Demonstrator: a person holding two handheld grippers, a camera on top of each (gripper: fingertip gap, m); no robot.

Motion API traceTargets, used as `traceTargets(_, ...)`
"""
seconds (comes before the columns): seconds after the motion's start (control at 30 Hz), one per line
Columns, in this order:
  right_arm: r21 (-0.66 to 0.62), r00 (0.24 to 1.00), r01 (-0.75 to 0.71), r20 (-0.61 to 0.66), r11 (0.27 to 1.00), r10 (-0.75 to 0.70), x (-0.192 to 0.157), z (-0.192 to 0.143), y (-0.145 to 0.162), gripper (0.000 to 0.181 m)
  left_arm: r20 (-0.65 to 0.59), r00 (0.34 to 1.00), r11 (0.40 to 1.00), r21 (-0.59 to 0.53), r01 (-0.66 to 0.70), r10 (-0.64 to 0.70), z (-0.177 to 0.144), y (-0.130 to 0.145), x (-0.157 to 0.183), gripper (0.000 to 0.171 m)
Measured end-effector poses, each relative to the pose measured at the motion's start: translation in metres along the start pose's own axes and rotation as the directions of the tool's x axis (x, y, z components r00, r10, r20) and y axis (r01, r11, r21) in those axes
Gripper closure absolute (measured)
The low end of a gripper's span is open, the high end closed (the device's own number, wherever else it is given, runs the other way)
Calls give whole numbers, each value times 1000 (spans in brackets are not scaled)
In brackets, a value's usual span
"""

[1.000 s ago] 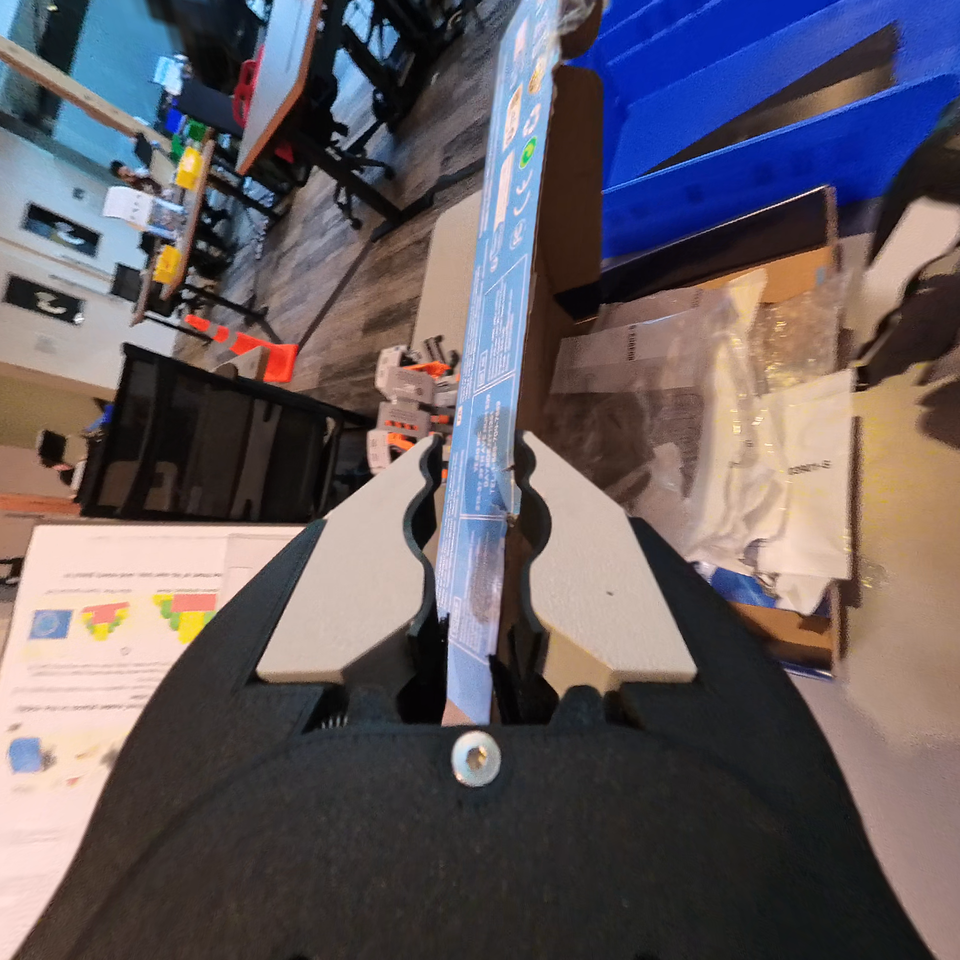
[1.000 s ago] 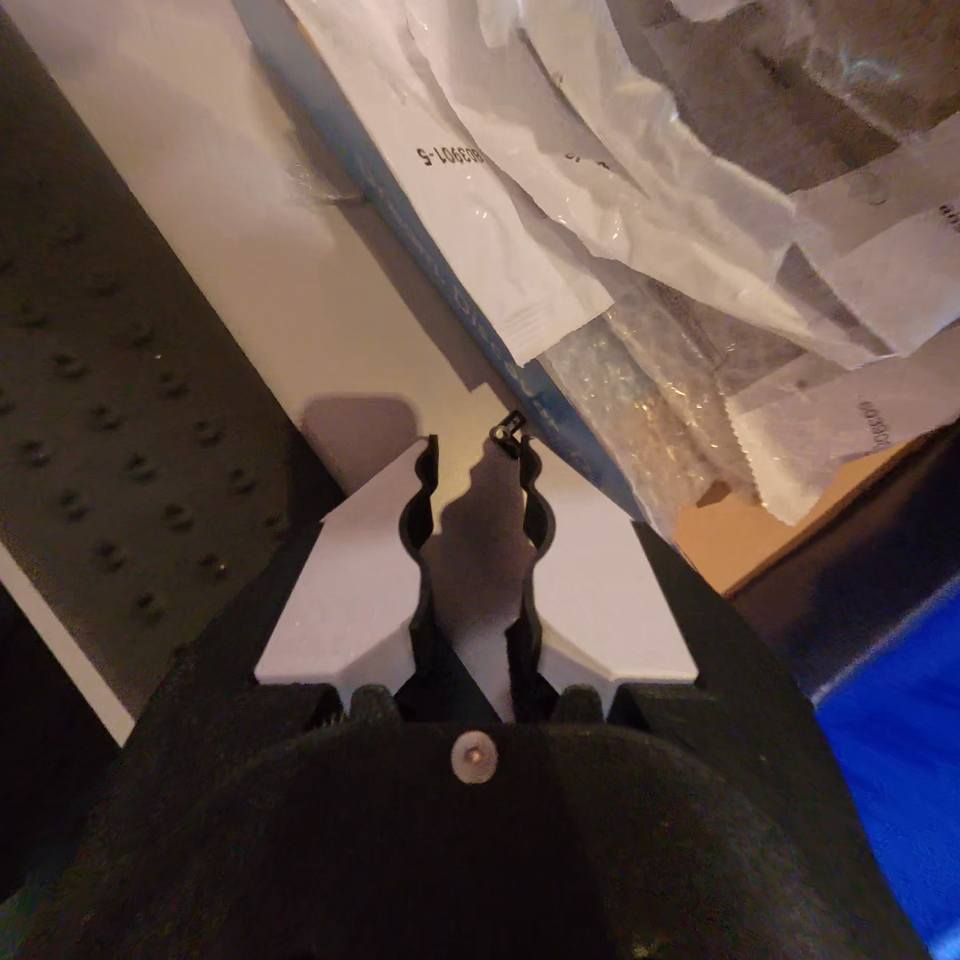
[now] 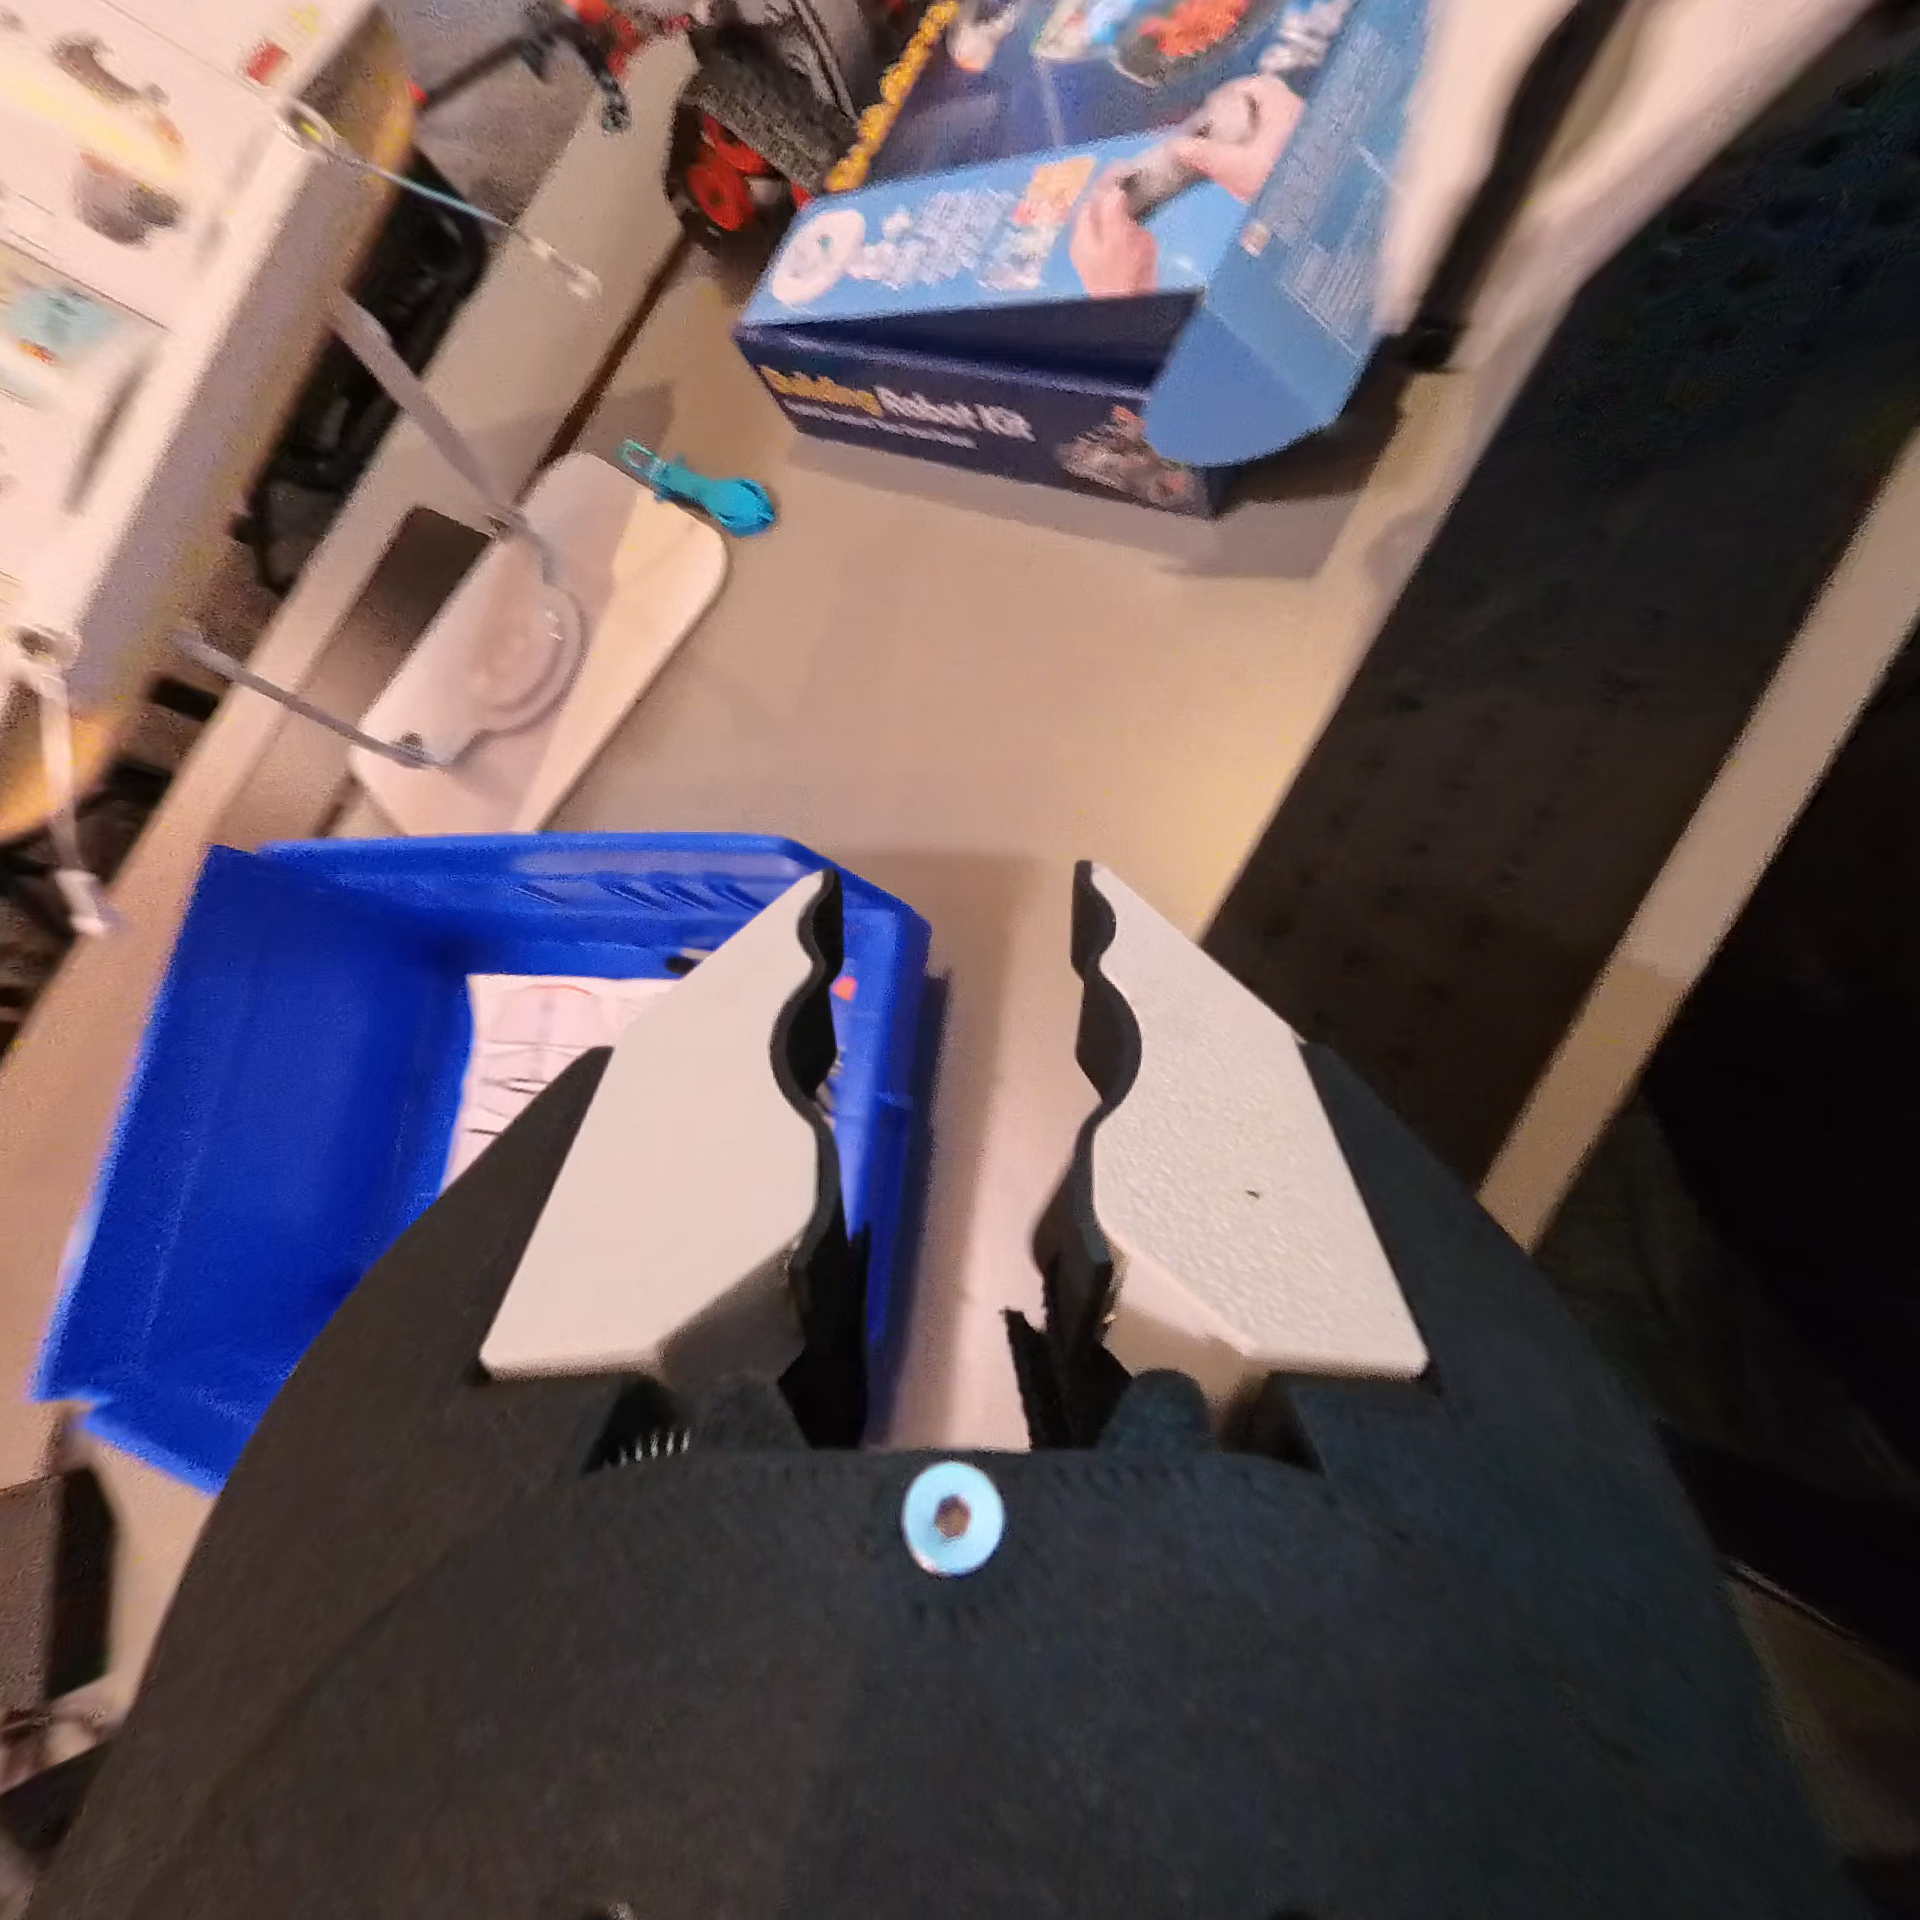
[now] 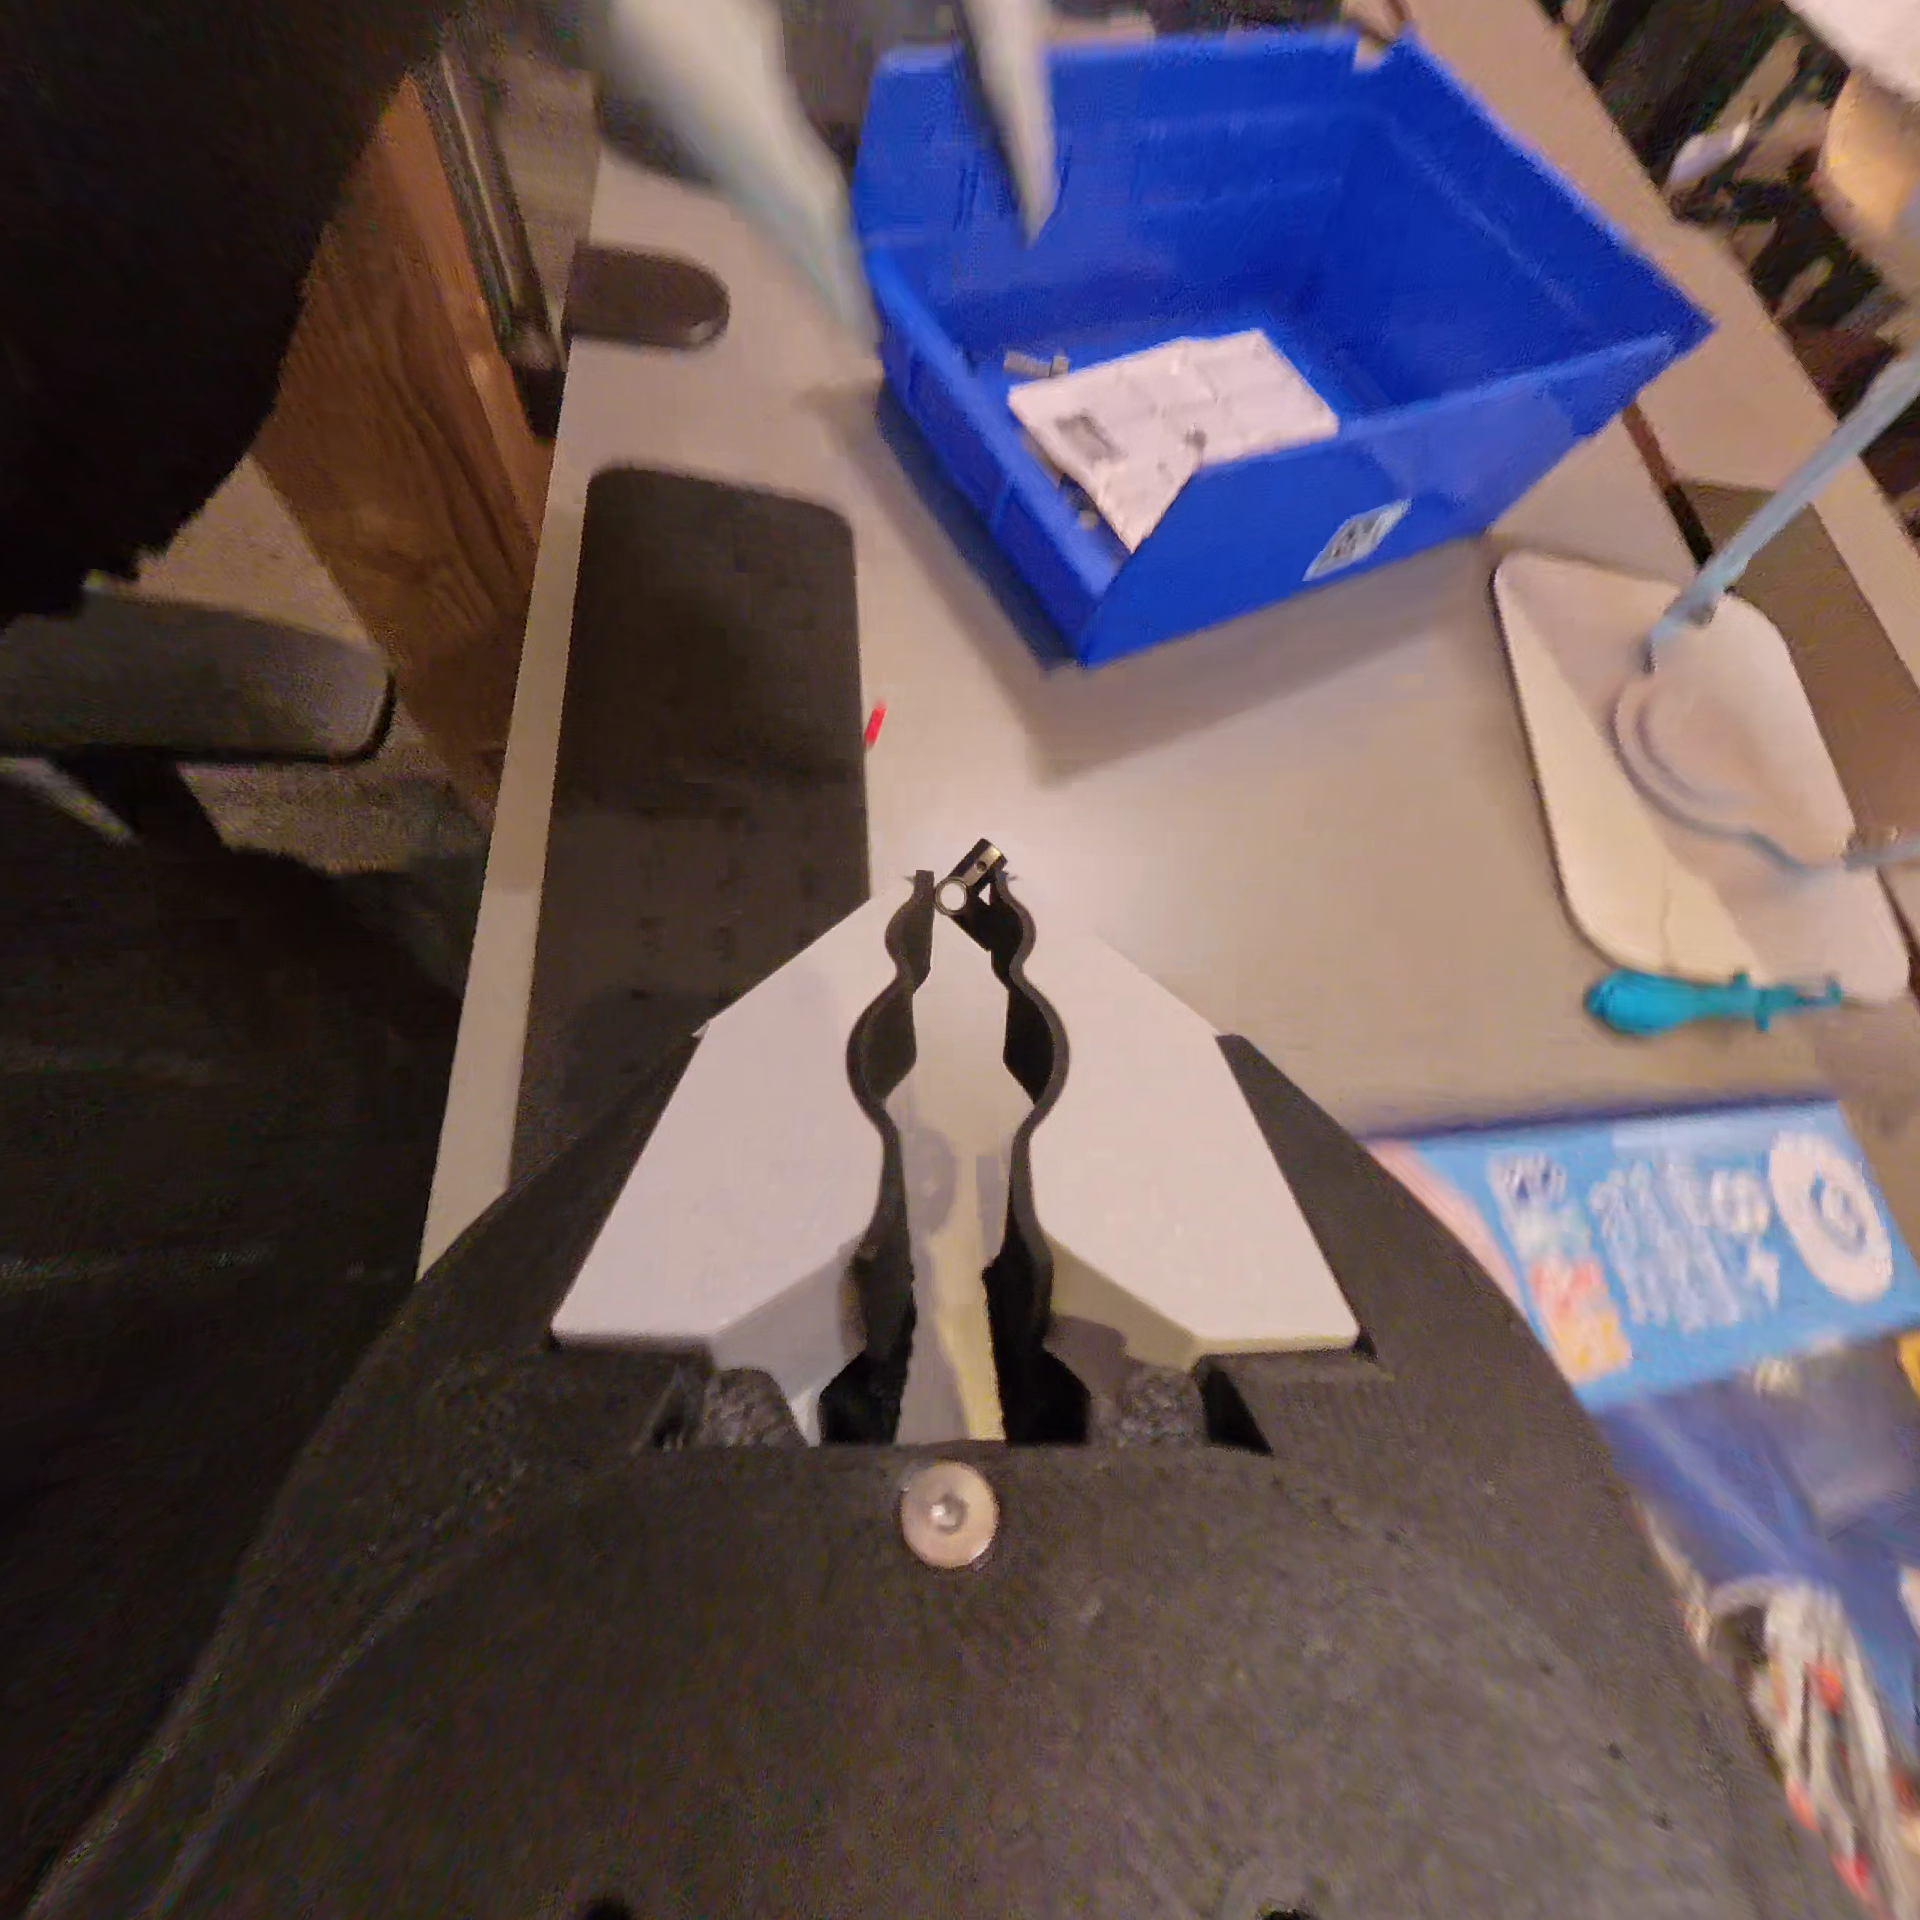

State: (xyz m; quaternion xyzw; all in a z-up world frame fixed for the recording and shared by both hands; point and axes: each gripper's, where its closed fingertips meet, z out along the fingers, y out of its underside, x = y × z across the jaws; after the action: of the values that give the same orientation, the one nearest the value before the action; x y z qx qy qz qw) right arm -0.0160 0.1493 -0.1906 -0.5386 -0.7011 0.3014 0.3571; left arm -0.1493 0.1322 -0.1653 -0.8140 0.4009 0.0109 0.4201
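The left gripper (image 3: 951, 894), which a second ago clamped the blue box (image 3: 1049, 343), now hangs spread and empty beside the blue bin (image 3: 260, 1091), while the right gripper (image 4: 961, 888) still pinches a small black part (image 4: 966, 873) above the table (image 4: 1195, 831).

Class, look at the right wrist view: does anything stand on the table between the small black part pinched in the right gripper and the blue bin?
Nothing visible: bare table separates the small black part in the right gripper from the blue bin.
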Motion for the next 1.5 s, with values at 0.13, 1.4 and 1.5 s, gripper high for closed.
traceTargets(0.13, 28, 998, 39, 43, 999, -40, 13, 33, -38, 174, -118, 993, 1000, -6, 20, -21, 10, 23, 36, 140)
traceTargets(1.4, 121, 998, -13, 66, 993, 5, 23, 16, -11, 174, -376, 918, 980, -94, -173, 126, 92, 70, 59, 171)
traceTargets(1.5, 126, 998, -18, 61, 992, 10, 25, 14, -11, 174, -329, 935, 986, -52, -159, 133, 72, 52, 50, 171)
